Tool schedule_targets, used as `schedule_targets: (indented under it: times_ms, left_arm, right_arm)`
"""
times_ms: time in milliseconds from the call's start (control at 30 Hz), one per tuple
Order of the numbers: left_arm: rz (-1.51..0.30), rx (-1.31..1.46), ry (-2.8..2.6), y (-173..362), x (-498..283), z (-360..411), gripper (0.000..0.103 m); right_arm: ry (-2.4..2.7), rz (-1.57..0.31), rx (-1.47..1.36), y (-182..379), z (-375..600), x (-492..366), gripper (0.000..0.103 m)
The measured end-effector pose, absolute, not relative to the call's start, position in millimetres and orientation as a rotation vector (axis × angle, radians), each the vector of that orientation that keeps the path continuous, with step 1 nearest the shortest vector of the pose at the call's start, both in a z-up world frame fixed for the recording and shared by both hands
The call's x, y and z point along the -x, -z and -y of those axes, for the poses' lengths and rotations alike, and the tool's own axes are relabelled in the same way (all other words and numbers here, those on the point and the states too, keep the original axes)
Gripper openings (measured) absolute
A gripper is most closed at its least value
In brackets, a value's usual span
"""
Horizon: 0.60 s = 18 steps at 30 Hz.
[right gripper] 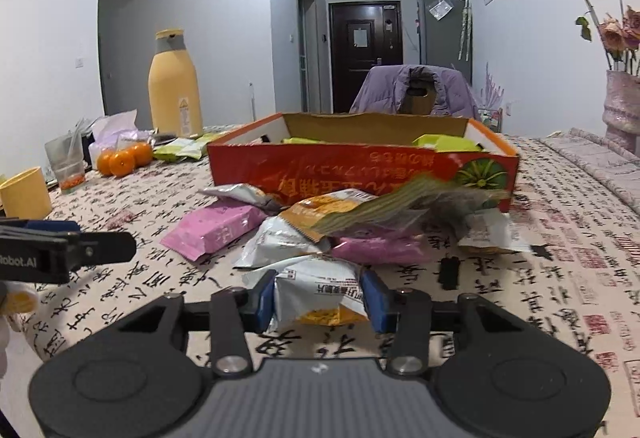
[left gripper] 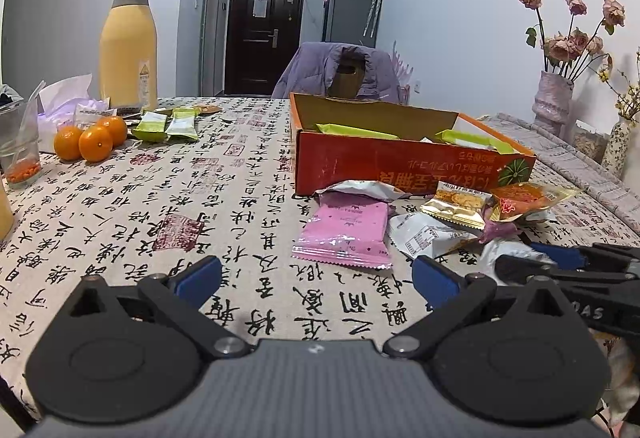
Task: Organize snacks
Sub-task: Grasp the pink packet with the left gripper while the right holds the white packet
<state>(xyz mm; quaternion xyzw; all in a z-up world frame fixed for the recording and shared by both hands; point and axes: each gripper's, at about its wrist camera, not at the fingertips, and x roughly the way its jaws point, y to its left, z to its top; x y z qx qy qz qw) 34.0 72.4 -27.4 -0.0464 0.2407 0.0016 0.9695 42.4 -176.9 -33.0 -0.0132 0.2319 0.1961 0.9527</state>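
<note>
My right gripper (right gripper: 320,296) is shut on a white and orange snack packet (right gripper: 320,278), gripped by its two sides just above the tablecloth. Behind it lies a pile of packets: a pink one (right gripper: 216,226), a silver one (right gripper: 276,242) and a blurred gold one (right gripper: 400,206). An open red cardboard box (right gripper: 360,166) behind the pile holds green packets (right gripper: 444,142). My left gripper (left gripper: 316,276) stands open over the cloth with nothing between its fingers, just short of the pink packet (left gripper: 348,230). The box (left gripper: 400,166) is beyond it.
At the far left stand a tall yellow bottle (left gripper: 128,46), three oranges (left gripper: 92,140), loose green packets (left gripper: 168,124) and a plastic cup (left gripper: 18,154). A yellow cup (right gripper: 26,192) is near the left edge. Vases with flowers (left gripper: 554,98) stand on the right. A chair with a purple jacket (left gripper: 344,70) is behind the table.
</note>
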Motion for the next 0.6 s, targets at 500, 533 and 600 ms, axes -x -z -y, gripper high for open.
schedule_targets:
  times_ms: [500, 533, 600]
  left_arm:
    - [-0.496, 0.049, -0.006, 20.2, -60.7, -58.6, 0.103]
    - [-0.498, 0.044, -0.004, 20.1, -63.4, -57.2, 0.103]
    - [-0.505, 0.028, -0.006, 20.3, -69.8, -54.1, 0.103]
  right_arm:
    - [-0.274, -0.438, -0.042, 28.4, 232.9, -49.9, 0.044]
    - [-0.27, -0.437, -0.045, 28.5, 234.8, -50.7, 0.044]
    - [-0.263, -0.436, -0.051, 28.9, 239.2, -52.8, 0.044]
